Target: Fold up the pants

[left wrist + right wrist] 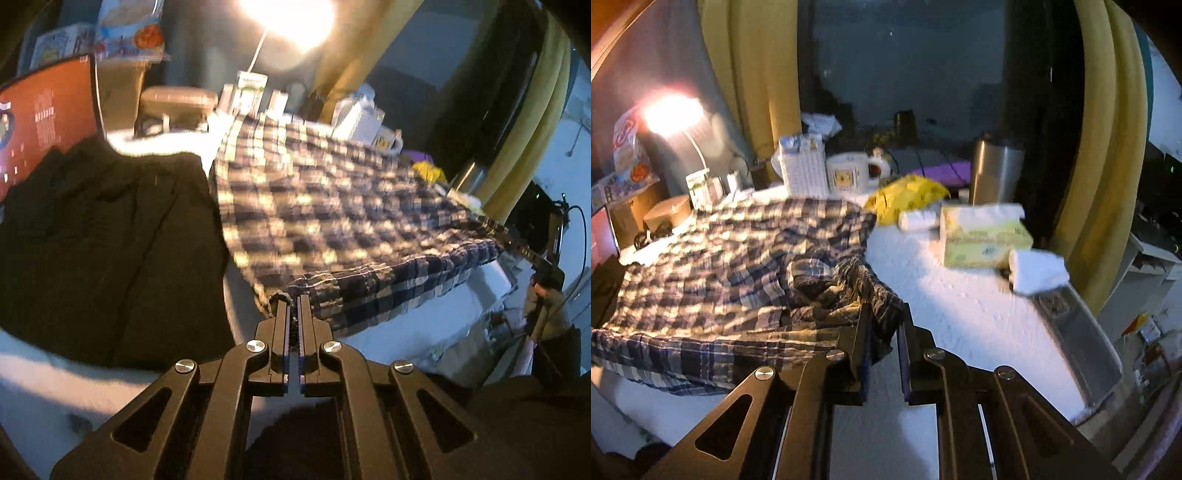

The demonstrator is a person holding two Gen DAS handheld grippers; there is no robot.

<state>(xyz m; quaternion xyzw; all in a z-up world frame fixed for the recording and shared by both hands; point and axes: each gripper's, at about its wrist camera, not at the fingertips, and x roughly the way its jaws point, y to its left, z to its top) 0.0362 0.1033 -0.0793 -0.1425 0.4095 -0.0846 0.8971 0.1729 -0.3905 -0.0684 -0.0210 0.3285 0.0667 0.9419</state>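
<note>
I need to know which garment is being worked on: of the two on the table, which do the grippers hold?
The plaid pants; the black garment beside them lies untouched.

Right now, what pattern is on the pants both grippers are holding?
Plaid, dark blue and cream checks on the pants; the right wrist view shows it best.
</note>
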